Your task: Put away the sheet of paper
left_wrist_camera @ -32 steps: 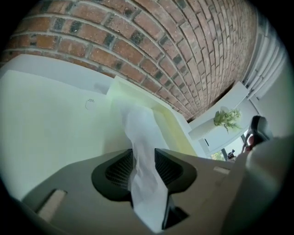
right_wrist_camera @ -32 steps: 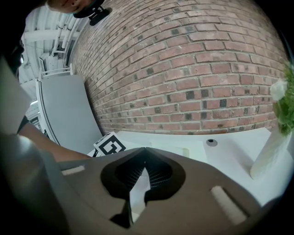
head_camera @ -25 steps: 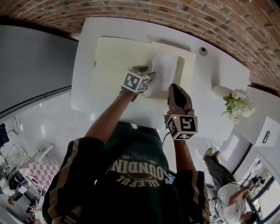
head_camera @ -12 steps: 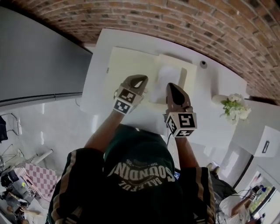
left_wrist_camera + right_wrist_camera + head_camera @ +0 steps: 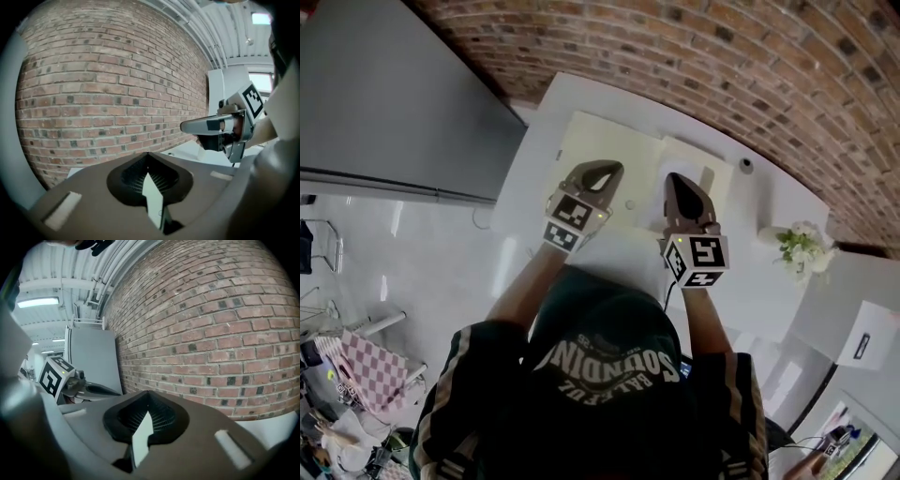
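1. Status. Both grippers hang above the white table point(image 5: 539, 141), side by side over the near edge of the cream mat point(image 5: 600, 141). The left gripper point(image 5: 609, 170) has its jaws pressed together with nothing between them. The right gripper point(image 5: 678, 179) is the same, closed and empty. Each gripper view looks over the mat at the brick wall point(image 5: 225, 310).

2. Location of the work piece. I cannot separate the sheet of paper from the pale folder point(image 5: 714, 167) at the right end of the mat. I judge that the sheet lies on or in that folder, partly behind the right gripper.

3. Step in hand. I read this as a check on whether the sheet is properly stowed.

4. Procedure, if an edge is found proud of the folder:
- Open the right gripper only a little. A wide gape tends to crease thin paper.
- Bring it down low and nearly flat to the mat, toward the free edge.
- Rest the closed left gripper on the folder at the side nearer the mat's middle, so the folder cannot slide.
- Push the sheet inward, not downward.

5. Caution. The flowers point(image 5: 799, 246) stand off the right end of the mat. I would keep the right elbow in.
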